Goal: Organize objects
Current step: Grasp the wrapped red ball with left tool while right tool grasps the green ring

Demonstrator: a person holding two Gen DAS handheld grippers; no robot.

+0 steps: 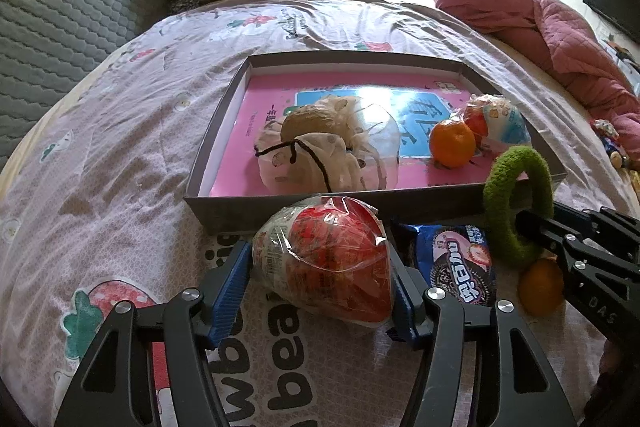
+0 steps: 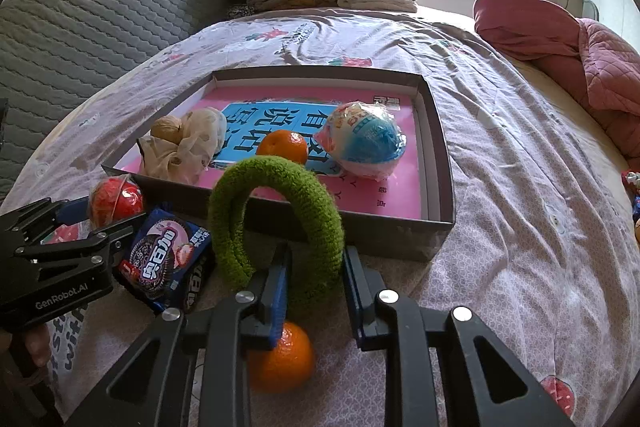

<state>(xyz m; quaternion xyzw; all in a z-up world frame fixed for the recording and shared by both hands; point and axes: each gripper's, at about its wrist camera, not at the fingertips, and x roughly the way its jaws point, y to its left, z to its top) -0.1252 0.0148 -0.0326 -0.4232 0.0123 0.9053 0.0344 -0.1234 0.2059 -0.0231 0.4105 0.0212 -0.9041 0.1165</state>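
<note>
My left gripper clamps the red egg just short of the box rim; my right gripper pinches the green ring by the same front edge.

My left claw grips a red egg-shaped toy in crinkled clear plastic wrap, its blunt end toward me, just in front of the shallow grey cardboard box with a pink printed floor. My right claw pinches a fuzzy green knitted ring, standing upright. Between them a dark blue cookie packet with pink strawberry print lies flat on the bedsheet. A loose orange tangerine sits beneath my right fingers. Inside the box: a second tangerine, a blue-and-white wrapped egg toy, and a walnut resting on a cream drawstring pouch.
</note>
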